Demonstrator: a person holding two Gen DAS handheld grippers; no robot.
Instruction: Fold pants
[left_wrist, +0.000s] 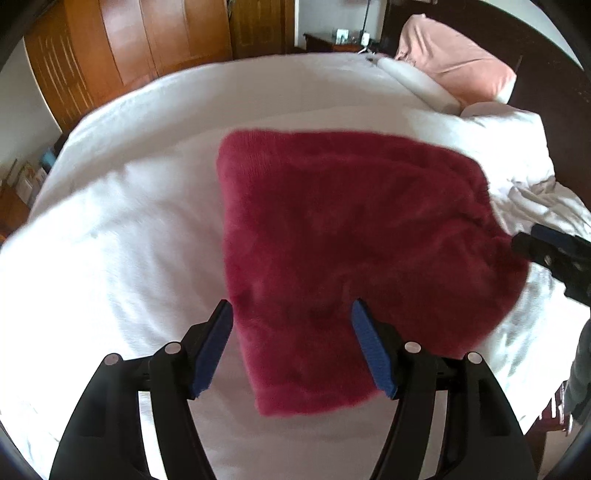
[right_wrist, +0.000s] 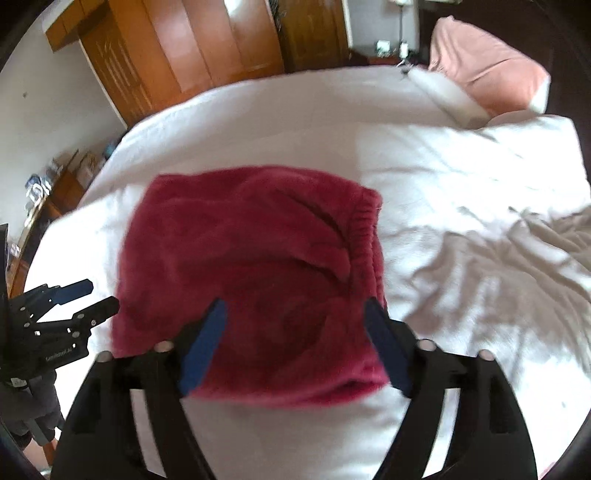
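The dark red fleece pants lie folded into a thick rectangle on the white bed. In the left wrist view my left gripper hovers over the fold's near left corner. It is open, and its blue pads stand apart from the cloth. At the right edge of that view, my right gripper pokes in by the elastic waistband. In the right wrist view my right gripper is open wide above the near edge of the pants. My left gripper hangs open just off their left side.
A pink pillow and a white bolster lie at the head of the bed. Crumpled white bedding spreads to the right. A wooden wardrobe stands beyond the far edge. A person's dark-clad leg is at the lower left.
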